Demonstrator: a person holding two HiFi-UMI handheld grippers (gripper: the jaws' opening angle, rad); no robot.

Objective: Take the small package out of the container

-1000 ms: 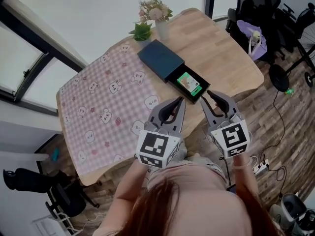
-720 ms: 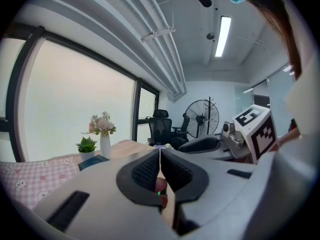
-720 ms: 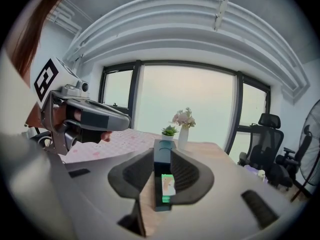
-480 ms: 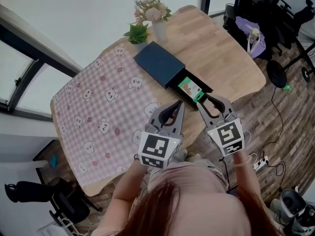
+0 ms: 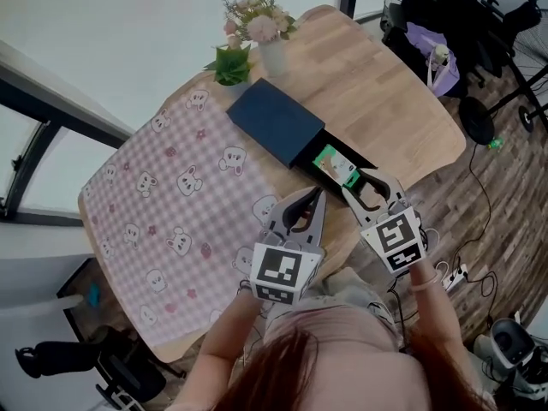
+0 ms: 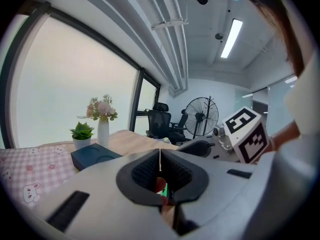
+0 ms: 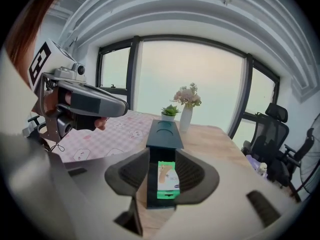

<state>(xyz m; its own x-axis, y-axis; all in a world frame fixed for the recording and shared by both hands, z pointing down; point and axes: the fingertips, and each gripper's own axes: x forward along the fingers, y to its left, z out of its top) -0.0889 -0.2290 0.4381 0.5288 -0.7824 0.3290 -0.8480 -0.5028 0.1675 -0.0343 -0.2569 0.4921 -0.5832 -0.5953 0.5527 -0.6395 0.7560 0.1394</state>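
Jaws of your right gripper (image 7: 167, 176) stand spread and have just been opening. Between them, untouched, is the small package (image 7: 167, 180), a flat green-and-white carton lying in the pulled-out drawer (image 7: 152, 179) of the dark, matte, boxy container (image 5: 276, 122) on the wooden bench (image 5: 385, 92). The carton's long axis runs along the drawer, pointing away from you toward the sleeve, while your left gripper (image 6: 160, 156) has its ribbed jaws pressed together, empty.

Dark blue container (image 5: 276, 122), green-and-white small package (image 5: 334, 163) – pink checked cloth (image 5: 171, 195) with bunny prints – light wood desk (image 5: 385, 101), white vase (image 5: 274, 56).
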